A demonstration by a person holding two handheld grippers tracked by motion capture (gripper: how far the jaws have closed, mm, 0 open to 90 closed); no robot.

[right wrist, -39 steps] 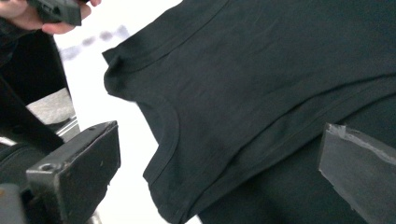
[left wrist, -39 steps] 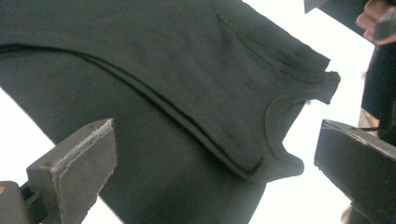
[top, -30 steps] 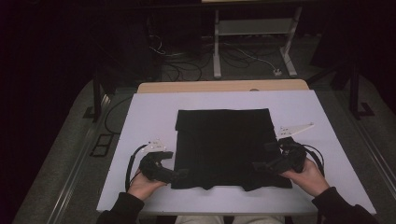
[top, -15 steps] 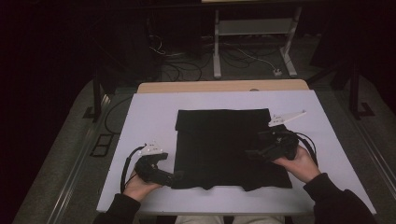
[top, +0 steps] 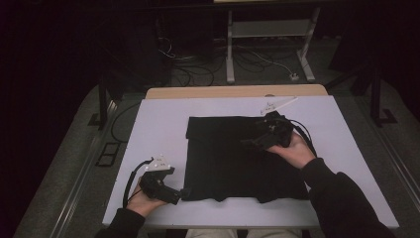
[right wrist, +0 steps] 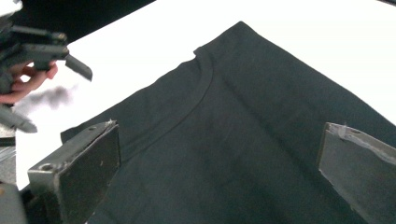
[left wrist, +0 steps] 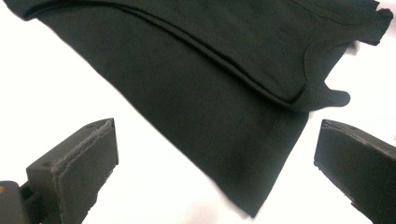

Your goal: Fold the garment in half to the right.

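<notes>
The left gripper [top: 184, 194] sits low at the near left corner of the black garment [top: 237, 158], its jaws spread wide with nothing between them; in the left gripper view the jaws frame that corner of cloth [left wrist: 243, 140] lying flat on the white tabletop [left wrist: 70, 93], and a folded layer with a stitched, curved edge and a small tab at its end shows there, detail the high view cannot give. The right gripper [top: 250, 144] hovers over the garment's far right part, jaws also wide apart and gripping nothing; its own view looks across the fabric [right wrist: 261, 154] to a curved seam like a neckline or armhole, and catches the left gripper [right wrist: 70, 65] and the person's fingers [right wrist: 28, 81] at the upper left. From above, the one garment lies spread as a rough square in the middle of the white table [top: 158, 129], with two hands and two grippers on it. I can read no label or writing anywhere.
</notes>
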